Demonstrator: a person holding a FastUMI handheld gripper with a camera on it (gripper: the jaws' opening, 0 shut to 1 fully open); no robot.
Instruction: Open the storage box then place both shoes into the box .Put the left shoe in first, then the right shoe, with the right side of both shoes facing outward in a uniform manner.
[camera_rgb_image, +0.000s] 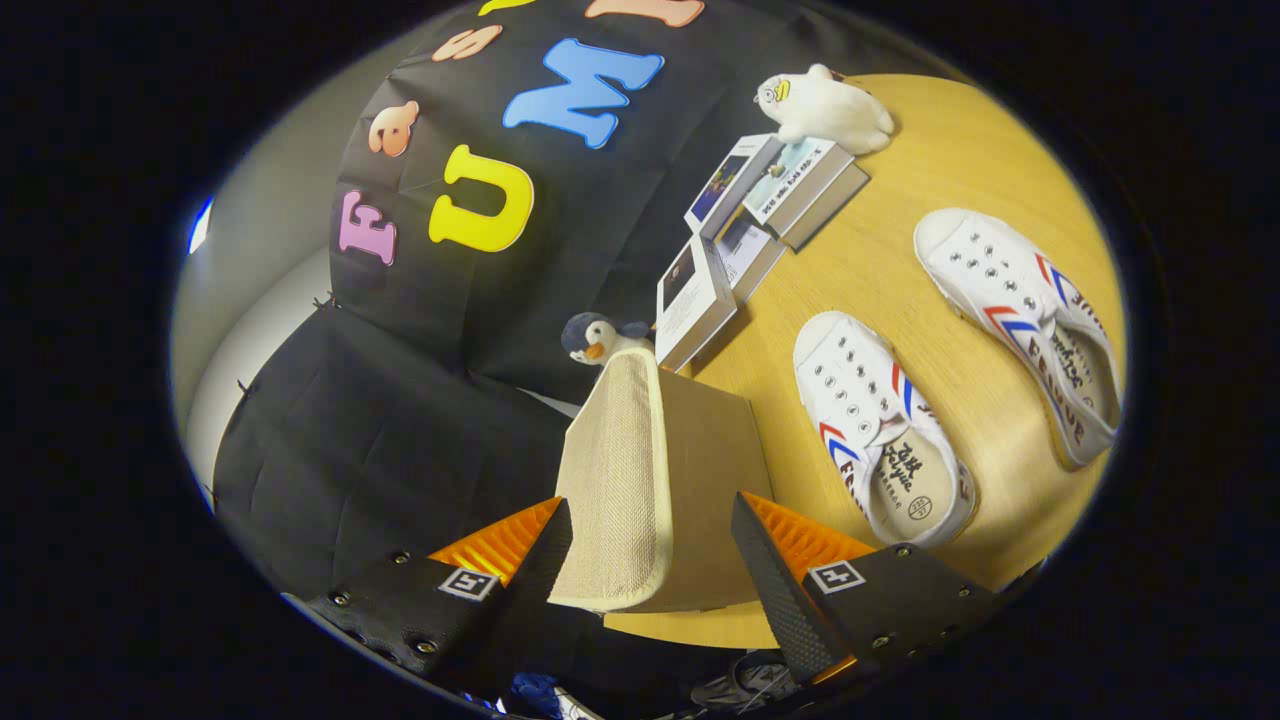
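Standing between the spread fingers (650, 560), untouched on either side, the storage box (660, 480) sits on the wooden worktop (960, 150). Beyond it, well apart, lie two white shoes: the nearer (880, 430) and the farther (1020, 320).

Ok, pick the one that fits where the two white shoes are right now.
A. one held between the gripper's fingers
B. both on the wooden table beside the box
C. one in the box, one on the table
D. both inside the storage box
B: both white shoes, the nearer and the farther, lie on the wooden table beside the storage box, which sits between the fingers of the open gripper.
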